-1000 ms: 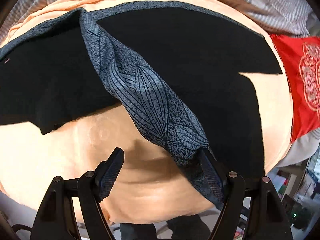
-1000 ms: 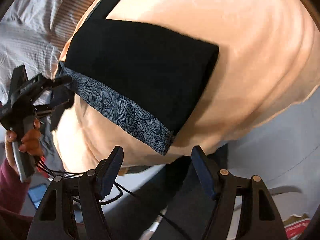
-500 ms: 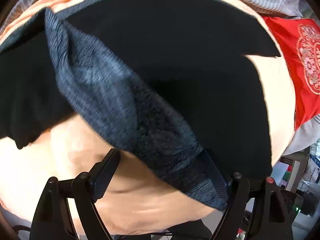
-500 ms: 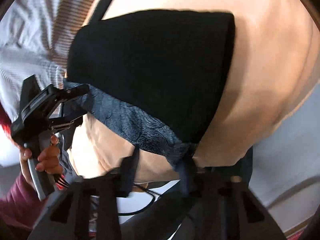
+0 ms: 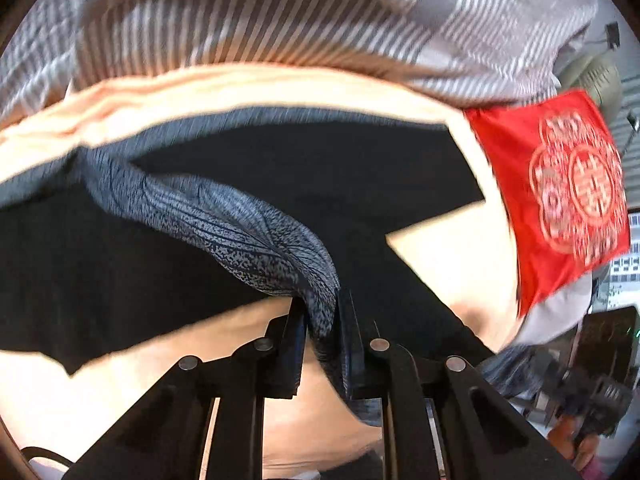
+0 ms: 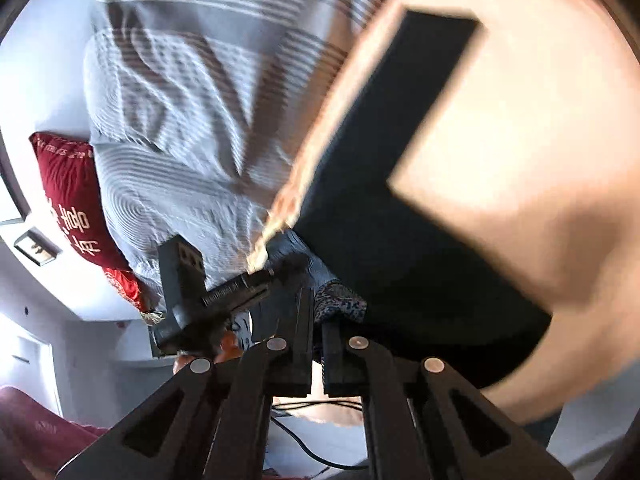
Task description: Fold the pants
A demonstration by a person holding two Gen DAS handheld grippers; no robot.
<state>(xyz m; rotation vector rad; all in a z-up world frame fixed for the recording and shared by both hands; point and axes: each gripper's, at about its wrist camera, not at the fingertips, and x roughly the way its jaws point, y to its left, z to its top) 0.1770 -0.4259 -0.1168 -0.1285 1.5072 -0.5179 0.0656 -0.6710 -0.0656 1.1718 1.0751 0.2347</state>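
Black pants (image 5: 280,168) with a grey leaf-patterned waistband (image 5: 248,232) lie spread on a peach blanket (image 5: 452,256). In the left wrist view my left gripper (image 5: 322,312) is closing, and its pads press on a bunched fold of the waistband. The right wrist view shows my right gripper (image 6: 316,312) shut on the waistband's other corner (image 6: 340,300), with the black pants (image 6: 400,220) stretching away to the upper right. The left gripper (image 6: 272,276), held in a hand, sits close beside it. The right gripper (image 5: 580,392) shows blurred at the left view's lower right.
A grey striped duvet (image 5: 280,20) is heaped behind the blanket. A red embroidered pillow (image 5: 560,188) lies at the blanket's right end, and a dark red pillow (image 6: 72,196) lies far left. A cable (image 6: 304,444) and a maroon sleeve (image 6: 32,428) are below.
Both grippers were open around the waistband and have closed on it. Both have risen and swung up with the fabric, so the duvet now fills more of each view.
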